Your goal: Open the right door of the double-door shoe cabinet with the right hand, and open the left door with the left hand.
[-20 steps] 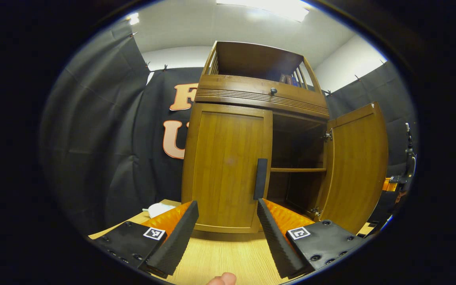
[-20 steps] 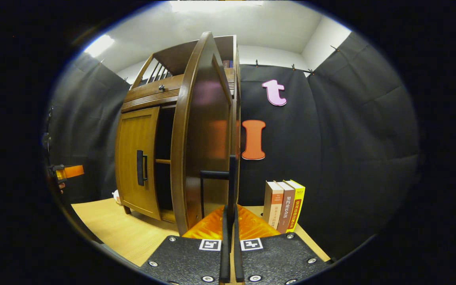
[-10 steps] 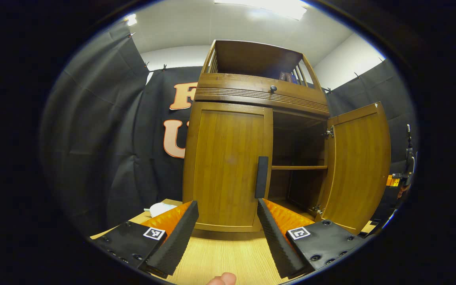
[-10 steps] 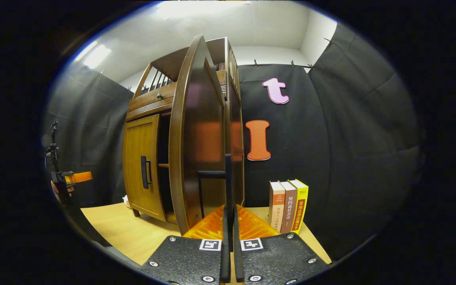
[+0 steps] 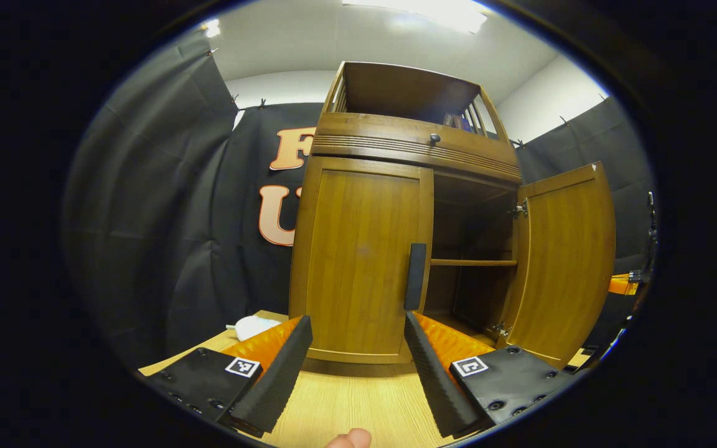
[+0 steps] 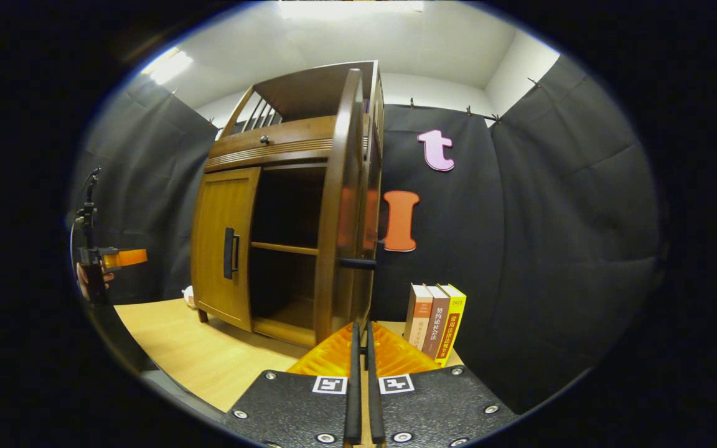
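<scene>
So it's about half done, going by what's in front of the cameras. Starting on the left: the left gripper (image 5: 356,320) hovers low over the table (image 5: 346,404) with its fingers spread wide apart, holding nothing. It's aimed pretty much straight at the left door (image 5: 358,261) of the cabinet (image 5: 408,143), near it but not touching. That door sits flush and closed, facing the gripper flat on. Its handle (image 5: 415,277) is a dark bar on the door's right edge, upright with its long axis running top to bottom, and it lines up just above that gripper's right-hand finger.

Next over is the open half, with a dark inside and one shelf (image 5: 473,262) across it. Then the right door (image 5: 567,261), swung way out toward the front on its hinges, so I'd call that half of the job finished. In the right gripper view it's nearly edge-on.

The right gripper (image 6: 361,326) is right below that door's handle (image 6: 358,263), fingers squeezed almost together. I honestly can't tell if the bar is pinched between them or not. A few books (image 6: 436,323) stand upright just to the right, against the curtain.

What's left, I reckon: clamp the left handle and pull that door out.
</scene>
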Demonstrator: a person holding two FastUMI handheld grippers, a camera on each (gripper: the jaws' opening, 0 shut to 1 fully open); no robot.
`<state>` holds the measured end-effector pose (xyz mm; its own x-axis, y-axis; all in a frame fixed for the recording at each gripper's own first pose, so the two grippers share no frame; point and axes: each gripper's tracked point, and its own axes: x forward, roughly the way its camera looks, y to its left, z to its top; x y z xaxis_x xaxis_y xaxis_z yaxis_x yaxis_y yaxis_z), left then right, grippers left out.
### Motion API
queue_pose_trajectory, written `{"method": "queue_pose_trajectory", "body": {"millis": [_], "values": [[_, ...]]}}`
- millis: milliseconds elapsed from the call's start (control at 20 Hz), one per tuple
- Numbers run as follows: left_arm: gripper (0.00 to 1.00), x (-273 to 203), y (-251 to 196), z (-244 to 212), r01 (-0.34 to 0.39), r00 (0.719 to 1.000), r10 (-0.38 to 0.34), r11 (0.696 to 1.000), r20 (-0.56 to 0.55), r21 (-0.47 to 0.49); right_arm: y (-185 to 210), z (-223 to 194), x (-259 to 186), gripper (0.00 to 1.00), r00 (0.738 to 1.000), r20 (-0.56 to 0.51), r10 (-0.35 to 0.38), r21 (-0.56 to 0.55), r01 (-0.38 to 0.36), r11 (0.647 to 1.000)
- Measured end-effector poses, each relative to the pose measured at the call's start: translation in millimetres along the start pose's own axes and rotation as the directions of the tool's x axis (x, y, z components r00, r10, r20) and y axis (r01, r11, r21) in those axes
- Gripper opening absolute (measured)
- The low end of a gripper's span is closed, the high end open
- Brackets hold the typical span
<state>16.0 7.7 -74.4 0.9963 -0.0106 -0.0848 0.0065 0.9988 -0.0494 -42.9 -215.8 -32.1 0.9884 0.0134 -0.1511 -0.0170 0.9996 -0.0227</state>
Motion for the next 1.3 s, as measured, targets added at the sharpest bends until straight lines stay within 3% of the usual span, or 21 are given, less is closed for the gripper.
{"method": "queue_pose_trajectory", "body": {"millis": [150, 200, 300, 400, 500, 550, 600, 650, 850, 1000, 1100, 1200, 1300], "values": [[0.96, -0.1, -3.9, -2.1, 0.001, 1.000, -0.001, 1.000, -0.007, -0.004, 19.4, 16.3, -17.8, 0.04, 1.000, 0.015, -0.002, -0.026, 0.002, 1.000], [0.96, 0.7, -6.2, -2.2, 0.006, 1.000, -0.006, 1.000, -0.007, -0.003, 26.0, 16.3, -30.0, 0.08, 1.000, 0.014, 0.000, -0.030, 0.001, 1.000], [0.99, -0.4, -13.3, -0.9, 0.020, 1.000, -0.020, 1.000, -0.001, -0.001, 43.4, 17.6, -31.5, 0.04, 1.000, 0.009, 0.010, -0.010, -0.010, 1.000], [0.94, 0.0, -23.3, -2.4, 0.043, 0.999, -0.043, 0.999, 0.000, -0.010, 53.9, 12.9, -29.0, 0.08, 1.000, -0.010, 0.012, 0.021, -0.012, 1.000], [0.99, 0.7, -35.4, -4.9, 0.080, 0.997, -0.080, 0.997, -0.004, -0.014, 68.7, 6.5, -21.1, 0.08, 0.999, -0.020, 0.037, 0.059, -0.036, 0.998], [0.99, 2.0, -36.6, -5.6, 0.081, 0.997, -0.081, 0.997, -0.007, -0.007, 71.2, 5.2, -19.3, 0.29, 0.999, -0.016, 0.041, 0.064, -0.040, 0.997], [0.93, 3.7, -36.7, -7.2, 0.078, 0.997, -0.078, 0.997, -0.009, 0.001, 72.9, 4.2, -16.2, 0.26, 0.999, -0.005, 0.041, 0.053, -0.041, 0.998], [0.96, 6.7, -36.8, -6.6, 0.078, 0.997, -0.078, 0.997, -0.012, 0.007, 74.0, 3.7, -15.5, 0.43, 0.999, 0.003, 0.045, 0.038, -0.045, 0.998], [0.96, 26.0, -45.2, -6.0, 0.083, 0.996, -0.083, 0.996, -0.016, 0.027, 85.4, 1.8, -16.7, 0.93, 0.998, 0.023, 0.059, 0.007, -0.060, 0.998], [0.93, 54.6, -53.1, -0.5, 0.091, 0.996, -0.091, 0.995, -0.016, 0.035, 85.7, -0.1, -18.8, 0.93, 0.999, 0.017, 0.049, 0.023, -0.050, 0.998], [0.99, 78.8, -61.9, -2.7, 0.109, 0.993, -0.109, 0.994, -0.044, -0.001, 92.5, 2.7, -10.5, 0.97, 0.997, 0.011, 0.073, 0.048, -0.073, 0.996], [0.96, 105.5, -68.6, -2.0, 0.105, 0.992, -0.106, 0.994, -0.062, -0.012, 91.9, 3.6, -12.4, 0.91, 0.997, 0.012, 0.078, 0.041, -0.079, 0.996], [0.94, 135.4, -72.2, 1.8, 0.091, 0.994, -0.090, 0.996, -0.058, 0.005, 93.2, 3.8, -19.2, 0.98, 0.997, 0.014, 0.076, 0.024, -0.077, 0.997]]}}
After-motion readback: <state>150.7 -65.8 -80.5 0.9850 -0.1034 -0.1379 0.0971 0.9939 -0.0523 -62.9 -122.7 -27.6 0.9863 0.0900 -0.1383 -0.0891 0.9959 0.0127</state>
